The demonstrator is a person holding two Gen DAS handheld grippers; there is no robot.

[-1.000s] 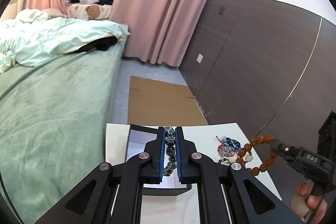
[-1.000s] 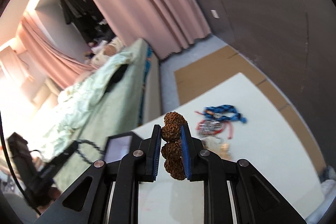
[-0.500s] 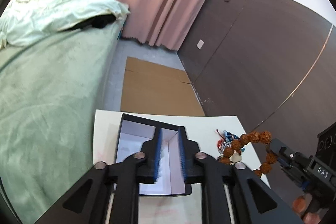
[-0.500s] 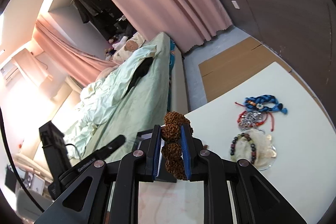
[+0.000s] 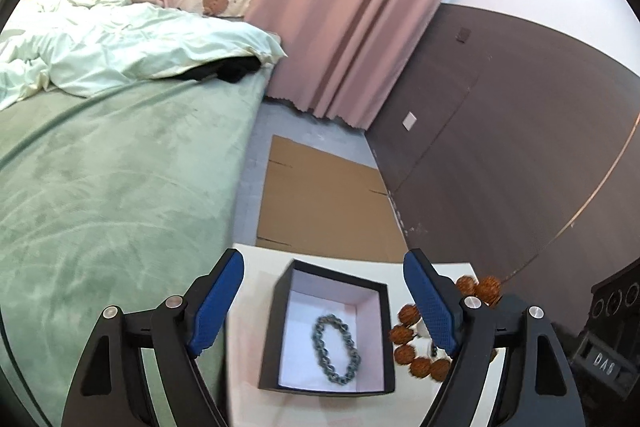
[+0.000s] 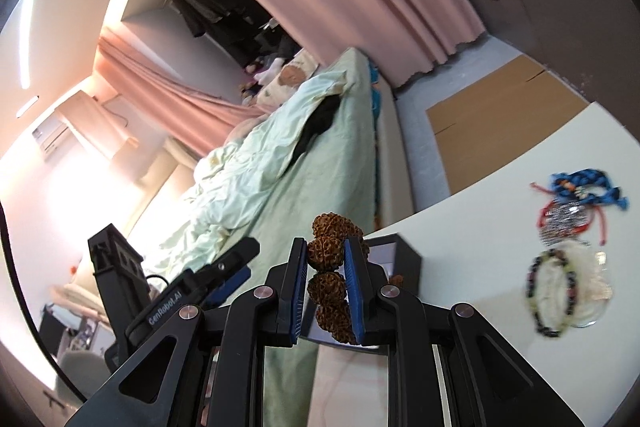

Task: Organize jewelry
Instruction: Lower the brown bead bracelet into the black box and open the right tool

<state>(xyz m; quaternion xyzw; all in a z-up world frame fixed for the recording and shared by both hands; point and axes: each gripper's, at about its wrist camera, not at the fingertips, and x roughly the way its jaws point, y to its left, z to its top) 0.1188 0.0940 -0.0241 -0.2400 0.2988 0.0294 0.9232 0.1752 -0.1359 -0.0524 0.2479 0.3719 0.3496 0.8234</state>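
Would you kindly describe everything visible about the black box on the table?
The black box is a small open-topped rectangular box, seemingly card, black outside and pale white-pink inside. It sits upright on the white table, lidless. A grey-green beaded bracelet lies flat on its floor as a closed oval, apart from the walls. The left hand-held gripper hangs above it, jaws opening, nothing between them. A brown bead bracelet hangs just beside its right wall.

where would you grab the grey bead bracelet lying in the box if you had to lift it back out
Take the grey bead bracelet by one long side of its loop, coming straight down from above. It lies flat on the floor of the black box, whose upright walls block any sideways approach. One jaw would go inside the open oval and one outside, pinching across a single strand of beads.
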